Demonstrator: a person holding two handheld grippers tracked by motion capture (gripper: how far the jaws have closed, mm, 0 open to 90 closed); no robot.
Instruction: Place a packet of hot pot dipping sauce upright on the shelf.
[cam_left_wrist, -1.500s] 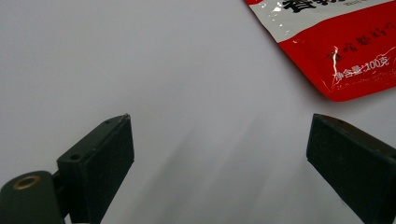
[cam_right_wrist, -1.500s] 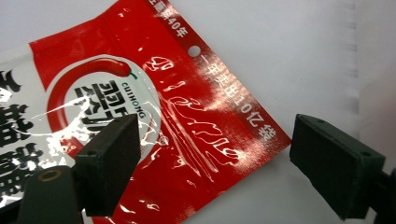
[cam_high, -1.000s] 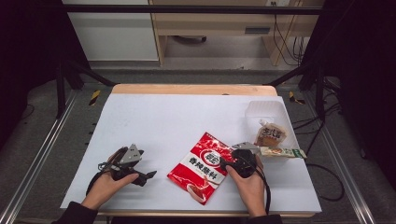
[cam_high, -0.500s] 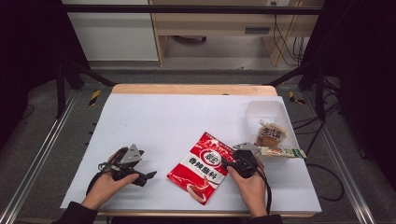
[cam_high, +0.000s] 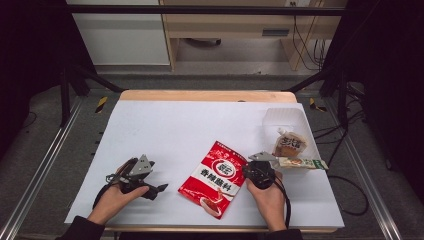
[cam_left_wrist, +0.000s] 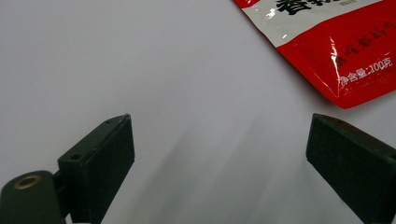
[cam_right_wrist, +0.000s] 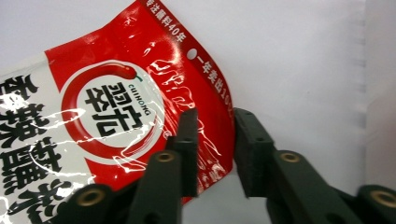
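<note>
You're lining up a grab on the red sauce packet (cam_high: 216, 179), near middle of the table (cam_high: 165, 125).
Right gripper (cam_right_wrist: 215, 140) is straddling its right edge, partly parted, not clenching; squeeze next. Left gripper (cam_left_wrist: 219, 154) is idling wide apart.

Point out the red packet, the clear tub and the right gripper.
red packet (cam_high: 215, 178): high view, middle of its printed front.
clear tub (cam_high: 283, 116): high view, bare far wall.
right gripper (cam_right_wrist: 214, 149): right gripper view, gap between its tips, astride the packet's edge.

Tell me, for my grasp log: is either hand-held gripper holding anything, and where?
Nothing yet. The right hand-held gripper straddles the red pouch at its side edge, jaws apart; the left hand-held gripper is open, empty.
</note>
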